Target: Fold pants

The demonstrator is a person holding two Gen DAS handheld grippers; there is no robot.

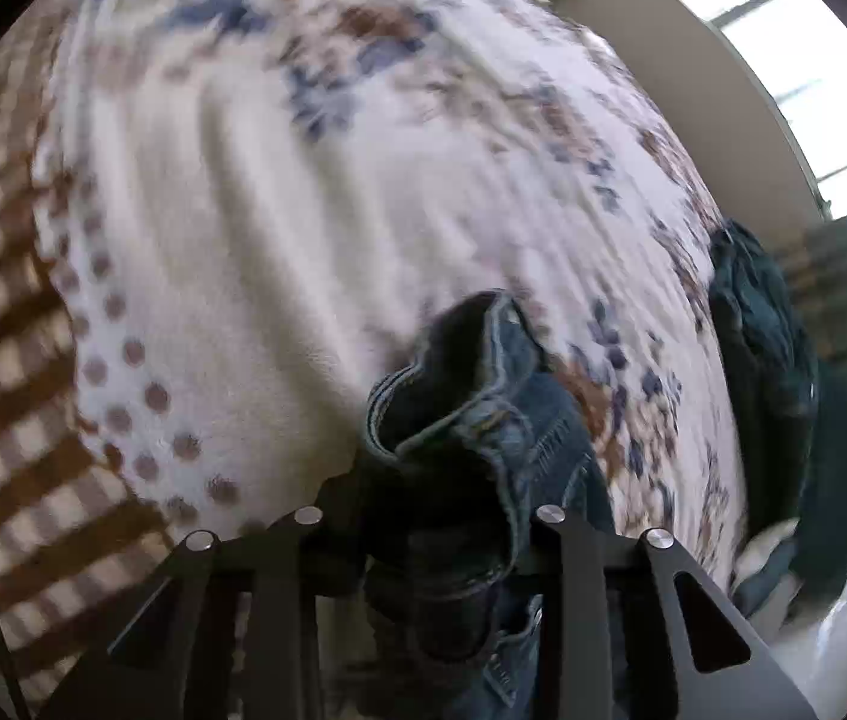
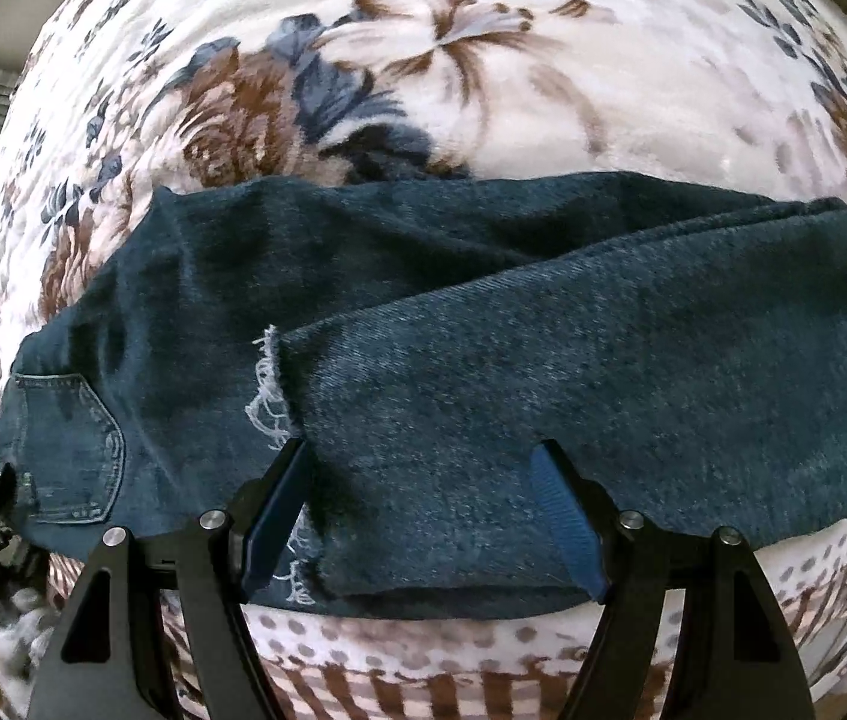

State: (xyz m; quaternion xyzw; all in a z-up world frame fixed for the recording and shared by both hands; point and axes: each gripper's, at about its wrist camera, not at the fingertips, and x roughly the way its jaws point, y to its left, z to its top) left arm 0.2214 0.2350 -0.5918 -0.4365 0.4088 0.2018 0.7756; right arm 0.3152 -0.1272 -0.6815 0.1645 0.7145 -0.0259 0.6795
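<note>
So the floral blanket (image 2: 483, 48) takes up basically the whole scene, looks like it's spread over a bed, and the dark jeans (image 2: 483, 312) are lying across it lengthwise, already doubled over with the frayed hem (image 2: 270, 387) brought back toward the back pocket (image 2: 72, 450). I'd say we're roughly halfway: one fold is in, at least one more to go plus some flattening, since the top layer sits a bit crooked. The left claw (image 1: 429, 516) is pinching a bunched wad of denim, waistband end I think, lifted off the blanket. The right claw (image 2: 423, 474) is spread wide with the near edge of the folded leg between its fingers, not gripping. Nothing really in the way, just a window (image 1: 807, 60) off to the side
</note>
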